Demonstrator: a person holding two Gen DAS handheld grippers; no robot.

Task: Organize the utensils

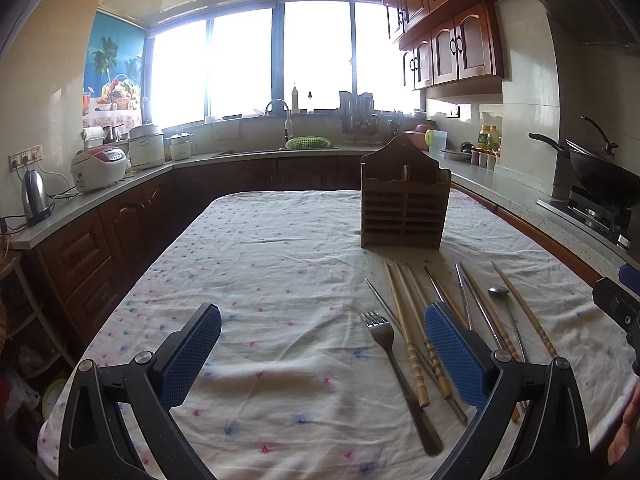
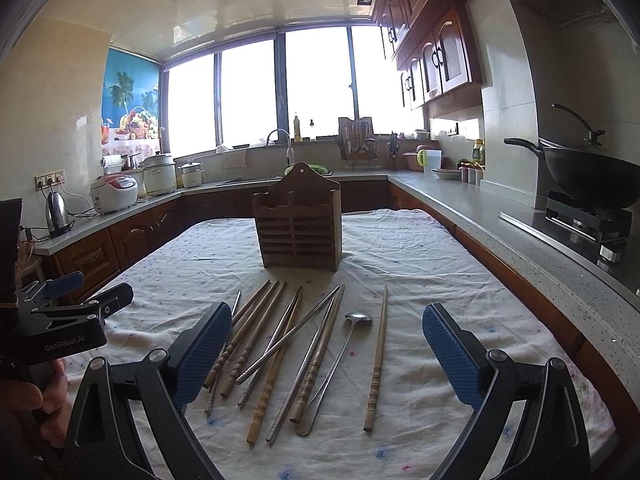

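A slotted wooden utensil holder (image 1: 403,208) (image 2: 298,226) stands upright mid-table. In front of it lie several wooden chopsticks (image 2: 276,360) (image 1: 408,332) and metal chopsticks (image 2: 296,330), a metal spoon (image 2: 357,317) (image 1: 498,290), one wooden chopstick (image 2: 378,360) off to the right, and a fork (image 1: 386,336). My left gripper (image 1: 324,356) hovers open over bare cloth, its right finger above the chopsticks. My right gripper (image 2: 328,354) is open over the pile, holding nothing. The left gripper (image 2: 94,288) also shows at the left, held by a hand.
The table wears a floral cloth (image 1: 260,272). Kitchen counters run round three sides, with a rice cooker (image 1: 100,168), a kettle (image 1: 35,196), a sink tap (image 1: 280,112) and a wok (image 2: 592,178) on the stove at right.
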